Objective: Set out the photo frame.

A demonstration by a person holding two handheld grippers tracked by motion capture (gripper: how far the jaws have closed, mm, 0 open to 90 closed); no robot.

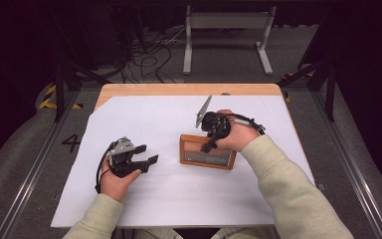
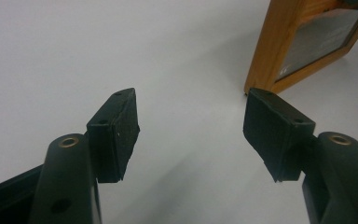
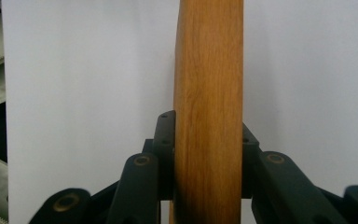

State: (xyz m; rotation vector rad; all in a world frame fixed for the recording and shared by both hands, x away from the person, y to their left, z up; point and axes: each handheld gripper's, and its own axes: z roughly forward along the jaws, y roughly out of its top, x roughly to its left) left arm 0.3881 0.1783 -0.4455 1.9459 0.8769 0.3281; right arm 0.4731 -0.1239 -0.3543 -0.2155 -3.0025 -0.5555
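Clamping the wooden frame [image 1: 208, 152] by its edge just right of the table's [image 1: 129, 199] centre, the right gripper [image 1: 212, 138] has the pickup done and placement left, while the left gripper [image 1: 146, 154], at 9 o'clock from it, gapes unused.

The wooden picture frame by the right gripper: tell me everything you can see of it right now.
The wooden picture frame is rectangular, with an orange-brown, grained wood border around a grey glazed panel whose content is too small to read. It lies on the white table cover, right of centre; whether it lies flat or slightly lifted I cannot tell. The right gripper has its jaws pressed on both faces of one wooden rail. The left gripper stands open, apart from the frame's corner.
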